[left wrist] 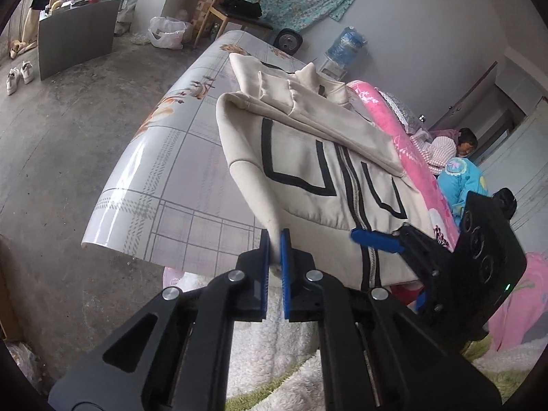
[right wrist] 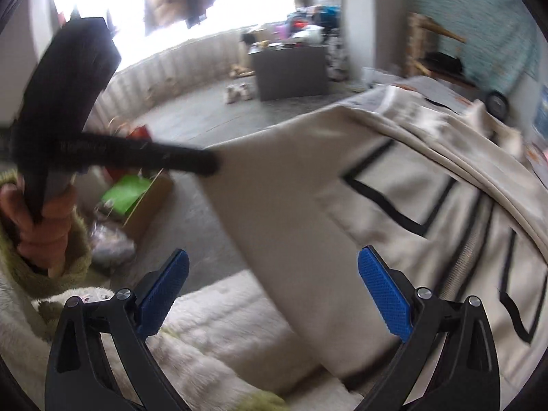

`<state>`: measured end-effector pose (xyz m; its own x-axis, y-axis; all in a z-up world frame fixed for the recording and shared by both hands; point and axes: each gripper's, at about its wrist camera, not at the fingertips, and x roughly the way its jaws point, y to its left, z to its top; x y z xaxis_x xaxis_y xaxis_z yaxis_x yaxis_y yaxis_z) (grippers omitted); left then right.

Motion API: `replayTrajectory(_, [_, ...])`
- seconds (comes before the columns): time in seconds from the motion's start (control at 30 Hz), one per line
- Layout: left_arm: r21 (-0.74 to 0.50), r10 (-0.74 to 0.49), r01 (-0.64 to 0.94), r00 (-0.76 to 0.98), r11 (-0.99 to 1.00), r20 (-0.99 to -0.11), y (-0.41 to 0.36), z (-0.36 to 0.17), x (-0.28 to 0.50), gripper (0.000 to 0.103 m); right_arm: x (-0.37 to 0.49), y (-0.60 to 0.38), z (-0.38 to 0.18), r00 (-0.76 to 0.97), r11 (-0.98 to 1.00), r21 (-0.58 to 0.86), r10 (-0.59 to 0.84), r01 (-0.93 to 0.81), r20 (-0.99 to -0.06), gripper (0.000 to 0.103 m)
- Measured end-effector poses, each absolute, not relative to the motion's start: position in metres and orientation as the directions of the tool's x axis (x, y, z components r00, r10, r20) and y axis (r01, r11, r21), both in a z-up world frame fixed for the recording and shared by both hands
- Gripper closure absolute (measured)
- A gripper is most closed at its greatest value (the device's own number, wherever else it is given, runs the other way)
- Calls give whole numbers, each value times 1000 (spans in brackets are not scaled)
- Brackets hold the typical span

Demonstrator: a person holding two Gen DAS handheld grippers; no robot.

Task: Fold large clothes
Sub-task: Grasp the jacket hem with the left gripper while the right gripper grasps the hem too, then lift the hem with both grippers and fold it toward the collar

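A cream zip-up jacket (left wrist: 308,157) with black line trim lies on a table with a floral cloth (left wrist: 154,171), its near edge hanging over the table's end. My left gripper (left wrist: 275,250) is shut on the jacket's near left corner and holds it lifted off the table. In the right wrist view the jacket (right wrist: 394,178) is blurred, and the left gripper (right wrist: 212,166) pinches its corner at the left, held by a hand (right wrist: 44,222). My right gripper (right wrist: 274,291) is open, with hanging cream cloth in front of its jaws. One of its blue fingers (left wrist: 376,241) lies over the zipper.
A pink floral blanket (left wrist: 387,116) lies along the table's right side, with a seated person (left wrist: 462,144) beyond it. On the concrete floor stand a grey box (left wrist: 75,41), white shoes (left wrist: 19,75), a wooden chair (left wrist: 236,10) and a cardboard box (right wrist: 137,195). A fluffy white sleeve (left wrist: 274,342) is below.
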<state>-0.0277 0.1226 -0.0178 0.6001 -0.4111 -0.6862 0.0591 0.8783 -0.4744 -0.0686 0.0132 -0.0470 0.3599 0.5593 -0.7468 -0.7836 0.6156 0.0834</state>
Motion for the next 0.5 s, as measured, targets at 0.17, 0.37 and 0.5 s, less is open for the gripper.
replayTrajectory(0.17, [-539, -468, 75, 605, 839, -644, 124, -11, -26, 98, -60, 40, -56, 401, 631, 20, 516, -775, -757, 29])
replayTrajectory(0.37, [-583, -500, 51, 581, 811, -643, 129, -21, -24, 96, -54, 32, -62, 434, 689, 24, 483, -725, -760, 90])
replayTrajectory(0.5, [-617, -516, 24, 574, 787, -636, 138, -25, -22, 55, -43, 19, -60, 421, 717, 110, 519, -689, -744, 96])
